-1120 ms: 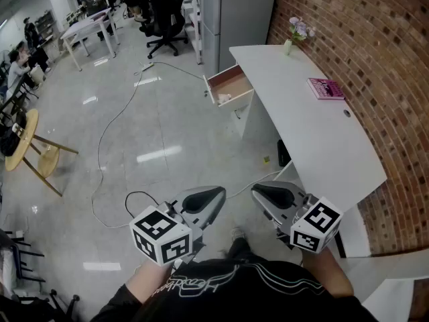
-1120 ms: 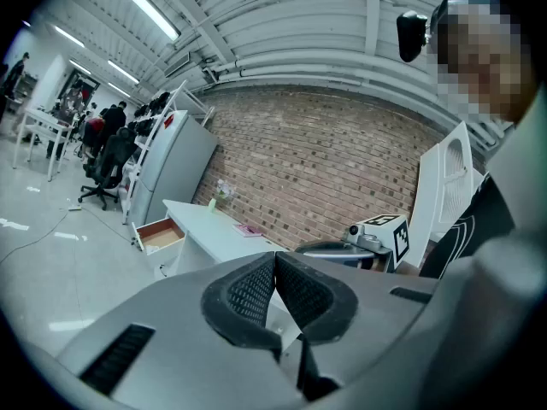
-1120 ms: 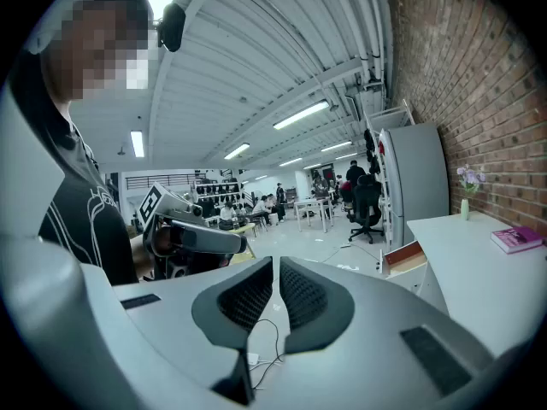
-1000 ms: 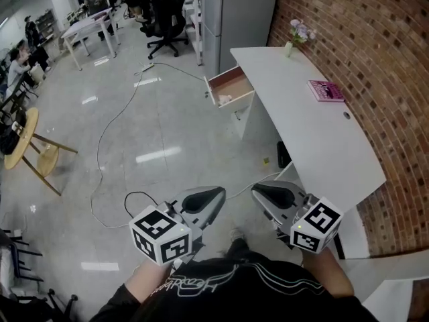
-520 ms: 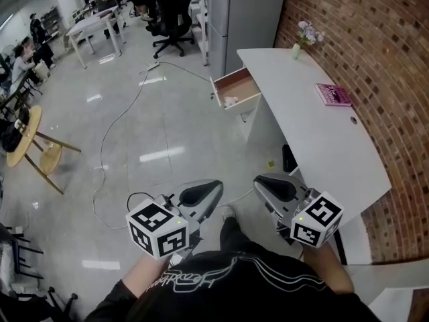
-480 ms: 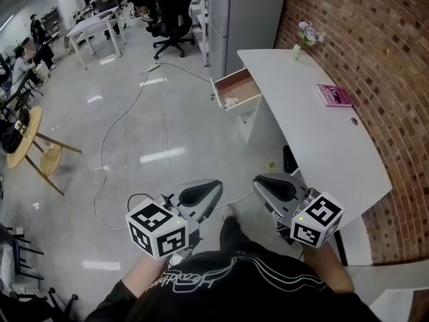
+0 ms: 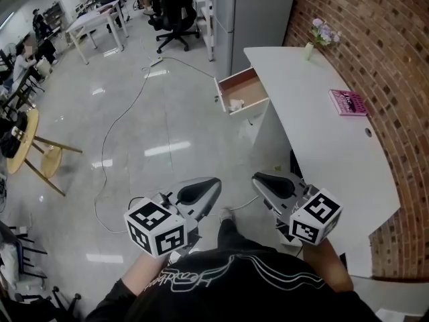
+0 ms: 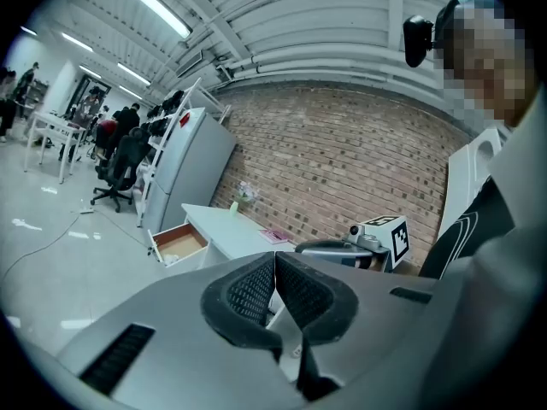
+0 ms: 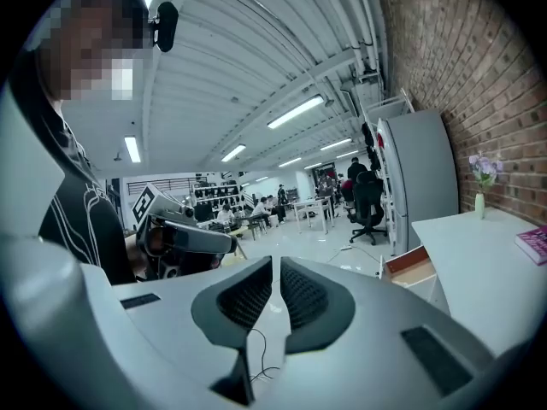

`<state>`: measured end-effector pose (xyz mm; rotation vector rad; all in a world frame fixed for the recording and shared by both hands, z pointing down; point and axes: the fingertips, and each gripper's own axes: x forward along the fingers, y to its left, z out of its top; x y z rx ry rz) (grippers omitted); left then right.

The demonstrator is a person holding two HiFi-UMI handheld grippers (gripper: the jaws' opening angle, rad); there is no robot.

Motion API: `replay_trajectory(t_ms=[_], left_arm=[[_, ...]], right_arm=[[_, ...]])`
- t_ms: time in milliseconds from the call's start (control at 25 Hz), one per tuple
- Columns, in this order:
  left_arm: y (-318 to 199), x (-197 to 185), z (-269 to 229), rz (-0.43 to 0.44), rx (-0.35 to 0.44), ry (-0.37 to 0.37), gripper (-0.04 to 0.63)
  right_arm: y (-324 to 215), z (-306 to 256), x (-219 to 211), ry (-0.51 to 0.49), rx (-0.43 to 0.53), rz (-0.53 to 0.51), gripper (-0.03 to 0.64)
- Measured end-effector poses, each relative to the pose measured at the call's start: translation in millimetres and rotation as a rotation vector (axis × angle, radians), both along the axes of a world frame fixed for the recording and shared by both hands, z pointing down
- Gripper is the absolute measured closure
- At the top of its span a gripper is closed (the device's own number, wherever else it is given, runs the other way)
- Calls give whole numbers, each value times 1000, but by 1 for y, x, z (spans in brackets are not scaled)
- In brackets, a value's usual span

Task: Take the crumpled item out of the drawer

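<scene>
An open wooden drawer (image 7: 242, 91) sticks out from the far end of the white desk (image 7: 322, 139), several steps ahead of me. A small white crumpled item (image 7: 236, 104) lies in its near corner. My left gripper (image 7: 214, 182) and right gripper (image 7: 257, 178) are held low in front of my body, far short of the drawer. Both are shut, with nothing between their pads. The left gripper view shows its shut jaws (image 8: 274, 273) and the drawer (image 8: 178, 243) in the distance. In the right gripper view, the drawer (image 9: 412, 263) sits to the right of the shut jaws (image 9: 276, 282).
A pink book (image 7: 347, 102) and a small flower vase (image 7: 314, 37) rest on the desk, which runs along a brick wall (image 7: 382, 45). A grey cabinet (image 7: 258, 9) stands behind the drawer. A cable (image 7: 124, 123) trails across the glossy floor; a wooden stool (image 7: 30, 149) stands at left.
The desk and drawer have come nearer and shifted right in the head view as I step forward. Both grippers stay shut and in the same place before my body.
</scene>
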<state>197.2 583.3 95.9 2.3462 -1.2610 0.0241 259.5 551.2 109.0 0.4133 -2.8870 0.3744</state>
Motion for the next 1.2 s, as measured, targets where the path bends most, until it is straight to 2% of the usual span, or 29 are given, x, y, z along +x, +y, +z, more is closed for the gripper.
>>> replay_trajectory(t_ms=[360, 560, 800, 1200], left_arm=[[-156, -43, 30, -51, -108, -5, 572], [-227, -61, 37, -63, -108, -4, 572], [-270, -76, 55, -74, -133, 11, 572], [-330, -102, 86, -39, -167, 26, 572]], right_arm=[[-157, 32, -39, 10, -89, -20, 560], [-228, 44, -59, -1, -117, -14, 560], [-270, 61, -73, 45, -106, -14, 558], [-335, 91, -95, 74, -130, 68, 558]])
